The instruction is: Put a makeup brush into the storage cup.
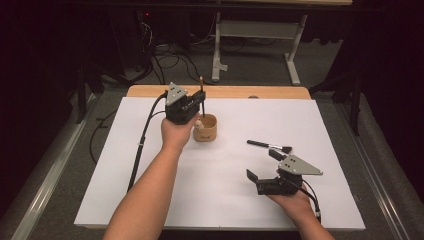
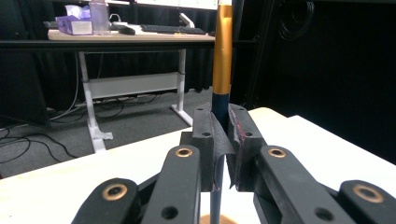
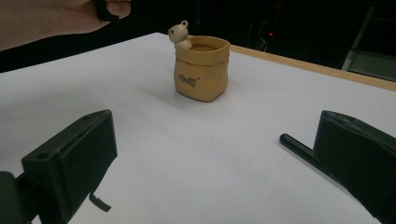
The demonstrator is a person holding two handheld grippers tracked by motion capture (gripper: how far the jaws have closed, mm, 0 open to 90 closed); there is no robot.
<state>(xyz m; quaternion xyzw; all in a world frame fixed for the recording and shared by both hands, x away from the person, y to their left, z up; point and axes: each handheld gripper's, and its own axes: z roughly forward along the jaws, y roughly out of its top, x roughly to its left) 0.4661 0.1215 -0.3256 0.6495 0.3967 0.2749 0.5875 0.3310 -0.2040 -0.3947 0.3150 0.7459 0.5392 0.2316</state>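
Observation:
A tan pot (image 1: 206, 129) with a small bear figure on its rim stands on the white sheet (image 1: 150, 165). Directly above it my left gripper (image 1: 199, 102) is shut on a thin brush (image 1: 202, 90) that stands upright, lower end pointing into the pot. In the left gripper view the pads (image 2: 243, 135) of the left gripper (image 2: 223, 123) clamp the brush (image 2: 222, 56) at its dark shaft, below a gold section. My right gripper (image 1: 263, 165) rests open near the front right; a second, black brush (image 1: 270, 146) lies just beyond it. From the right gripper (image 3: 215, 140) the pot (image 3: 201, 70) is straight ahead.
The white sheet covers a wooden table (image 1: 220, 91). Beside the far jaw in the right gripper view lies the black brush handle (image 3: 299, 148). Beyond the table are a desk frame (image 1: 257, 30) and floor cables (image 1: 170, 60).

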